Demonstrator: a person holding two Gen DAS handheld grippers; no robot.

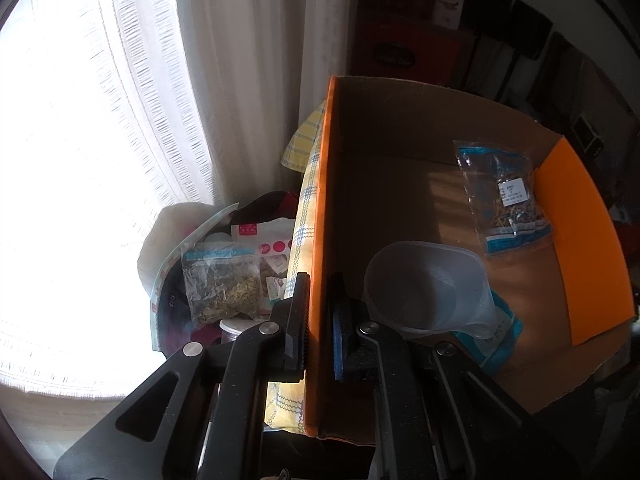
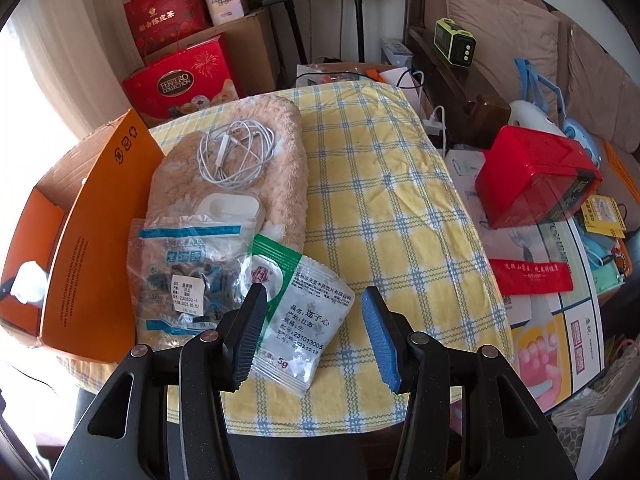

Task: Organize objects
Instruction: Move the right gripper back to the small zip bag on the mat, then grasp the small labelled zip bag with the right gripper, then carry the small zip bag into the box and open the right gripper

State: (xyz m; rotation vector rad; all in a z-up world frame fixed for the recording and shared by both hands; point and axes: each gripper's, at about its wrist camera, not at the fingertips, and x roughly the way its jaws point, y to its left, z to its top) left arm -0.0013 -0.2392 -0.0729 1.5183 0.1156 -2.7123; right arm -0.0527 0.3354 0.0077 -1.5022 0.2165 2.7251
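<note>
My left gripper (image 1: 318, 320) is shut on the orange flap (image 1: 320, 220) of the cardboard box (image 1: 400, 184), one finger on each side. Inside the box lie a clear plastic cup (image 1: 428, 284) and a herb packet (image 1: 504, 196). My right gripper (image 2: 314, 336) is open above a white and green sachet (image 2: 296, 320) on the yellow checked cloth (image 2: 392, 216). A clear herb bag (image 2: 180, 272) lies left of the sachet. White earphones (image 2: 236, 152) and a white case (image 2: 232, 208) rest on a beige fluffy mat (image 2: 280, 128). The box also shows at the left of the right wrist view (image 2: 92, 216).
Left of the box in the left wrist view sit a herb bag (image 1: 220, 280) and other packets by a bright curtain (image 1: 100, 120). In the right wrist view a red box (image 2: 536, 176) and papers crowd the right; red gift boxes (image 2: 180, 76) stand behind.
</note>
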